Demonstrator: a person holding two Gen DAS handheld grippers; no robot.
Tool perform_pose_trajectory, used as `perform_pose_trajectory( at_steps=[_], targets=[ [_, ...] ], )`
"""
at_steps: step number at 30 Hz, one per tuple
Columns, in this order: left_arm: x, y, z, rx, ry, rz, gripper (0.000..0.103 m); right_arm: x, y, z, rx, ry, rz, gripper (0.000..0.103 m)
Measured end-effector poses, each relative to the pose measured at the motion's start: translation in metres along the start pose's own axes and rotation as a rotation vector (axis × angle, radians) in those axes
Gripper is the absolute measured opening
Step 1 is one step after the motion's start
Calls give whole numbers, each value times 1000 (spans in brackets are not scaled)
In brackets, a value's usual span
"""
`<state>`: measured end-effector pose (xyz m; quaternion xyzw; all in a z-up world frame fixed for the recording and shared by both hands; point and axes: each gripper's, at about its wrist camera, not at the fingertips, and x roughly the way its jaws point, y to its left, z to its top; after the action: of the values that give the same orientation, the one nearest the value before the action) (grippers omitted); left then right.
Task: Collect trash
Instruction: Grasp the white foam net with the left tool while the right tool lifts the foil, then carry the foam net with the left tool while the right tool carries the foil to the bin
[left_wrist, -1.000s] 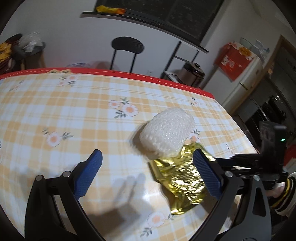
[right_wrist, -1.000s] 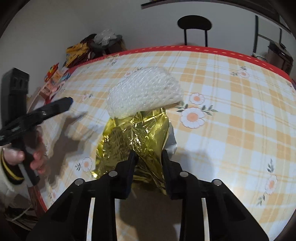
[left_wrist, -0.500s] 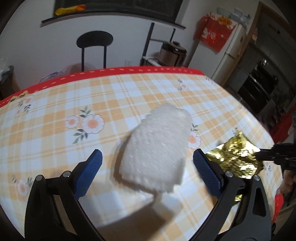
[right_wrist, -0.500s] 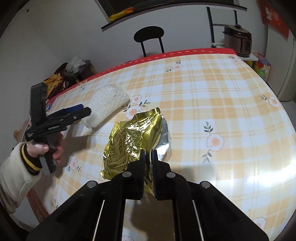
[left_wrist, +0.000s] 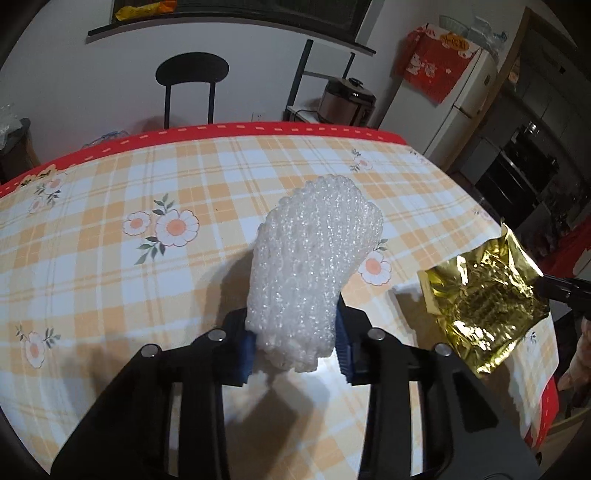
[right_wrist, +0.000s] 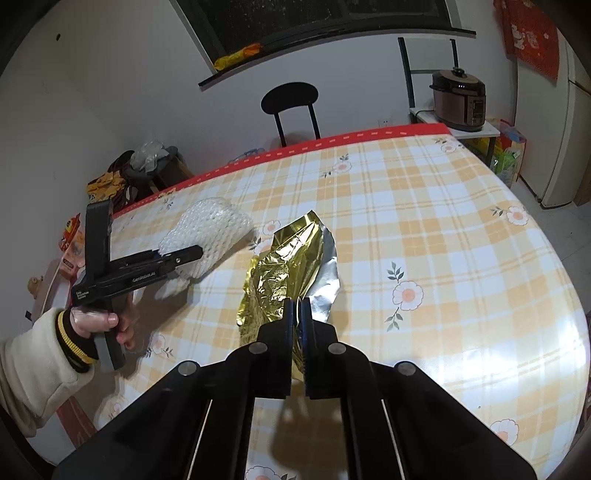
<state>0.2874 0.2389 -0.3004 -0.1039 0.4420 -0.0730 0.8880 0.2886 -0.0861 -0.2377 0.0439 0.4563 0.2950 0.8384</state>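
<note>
While being lifted clear of the table (left_wrist: 92, 236), foam net (left_wrist: 310, 280) squashing between left gripper (left_wrist: 295, 350) pads, likely springing out if eased. Foil bag (right_wrist: 284, 273) dangling by one edge from clamped right gripper (right_wrist: 298, 314), liable to slip or tear. Earlier: left jaws gaping around net, since closing; both pieces on tablecloth.
</note>
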Motion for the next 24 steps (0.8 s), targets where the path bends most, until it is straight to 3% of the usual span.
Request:
perform_pose_trajectory(
  at_steps=[15, 24],
  targets=[
    [-114, -21, -23, -68, -136, 60, 36, -46, 18, 14, -47, -105, 48, 5],
    [-172, -65, -42, -74, -204, 108, 36, -93, 5, 6, -52, -175, 75, 5]
  ],
)
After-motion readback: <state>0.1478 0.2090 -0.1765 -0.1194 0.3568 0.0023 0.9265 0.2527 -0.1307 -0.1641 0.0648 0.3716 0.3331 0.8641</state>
